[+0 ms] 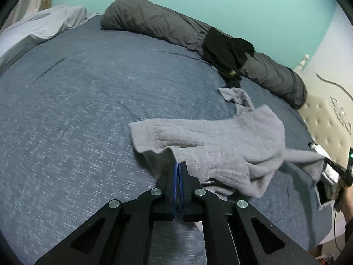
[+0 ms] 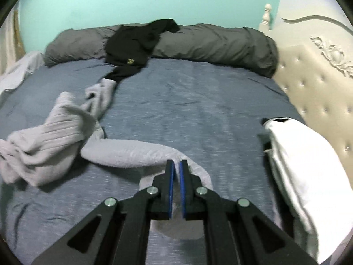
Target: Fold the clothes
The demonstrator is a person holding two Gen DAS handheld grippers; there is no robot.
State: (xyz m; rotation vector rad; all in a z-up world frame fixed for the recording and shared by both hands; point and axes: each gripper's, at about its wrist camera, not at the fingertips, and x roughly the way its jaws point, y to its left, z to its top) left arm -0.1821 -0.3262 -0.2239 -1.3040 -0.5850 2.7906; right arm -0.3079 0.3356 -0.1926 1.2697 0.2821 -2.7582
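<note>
A light grey knit sweater lies crumpled on the blue bedspread. My left gripper is shut on the sweater's hem edge. In the right wrist view the sweater lies at the left, one sleeve stretched toward my right gripper. The right jaws stand almost together, with a narrow gap, over the sleeve's end; a grip on the sleeve cannot be confirmed. The right gripper also shows at the far right edge of the left wrist view, at the sleeve's end.
A black garment is draped over a long dark grey bolster at the far edge. A folded white garment lies at the right. A tufted cream headboard stands at the right. Pale bedding is bunched at the far left.
</note>
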